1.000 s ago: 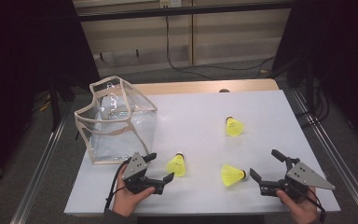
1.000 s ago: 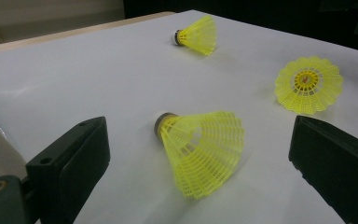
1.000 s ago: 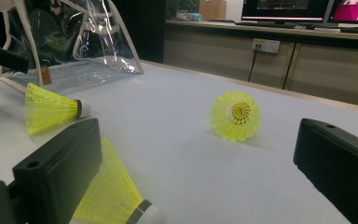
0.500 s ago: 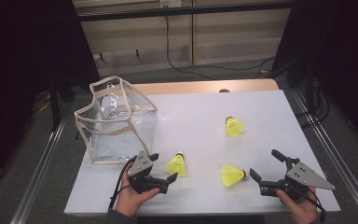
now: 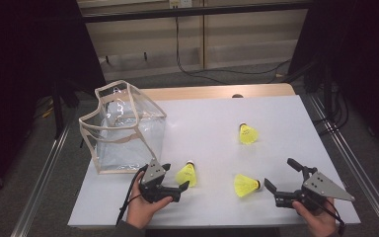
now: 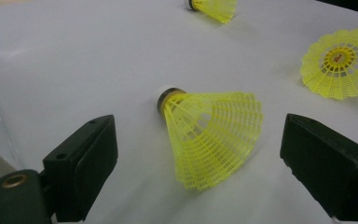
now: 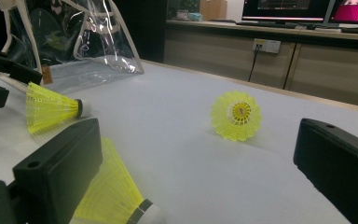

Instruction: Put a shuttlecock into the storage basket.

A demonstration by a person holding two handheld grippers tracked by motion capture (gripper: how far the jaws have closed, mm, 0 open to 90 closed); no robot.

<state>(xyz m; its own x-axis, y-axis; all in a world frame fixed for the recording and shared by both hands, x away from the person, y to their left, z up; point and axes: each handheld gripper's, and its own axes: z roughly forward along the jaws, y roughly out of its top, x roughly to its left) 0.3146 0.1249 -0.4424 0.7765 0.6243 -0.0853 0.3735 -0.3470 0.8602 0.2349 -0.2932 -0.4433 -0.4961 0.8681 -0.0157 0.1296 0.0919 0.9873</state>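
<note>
Forward has crept the left gripper point(image 5: 176, 185), jaws just narrowing yet open around a yellow mesh-skirted shuttlecock point(image 6: 209, 135) (cork-tipped, untouched).

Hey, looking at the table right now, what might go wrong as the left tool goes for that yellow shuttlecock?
The left tool straddles the nearest shuttlecock with its jaws just closing and neither pad touching yet. It lies on its side on the smooth white table, so one pad landing first could roll it away. The pads also face its soft mesh skirt, which a hard squeeze might crush. The clear bag leans unevenly, so a later drop could miss its opening.
</note>
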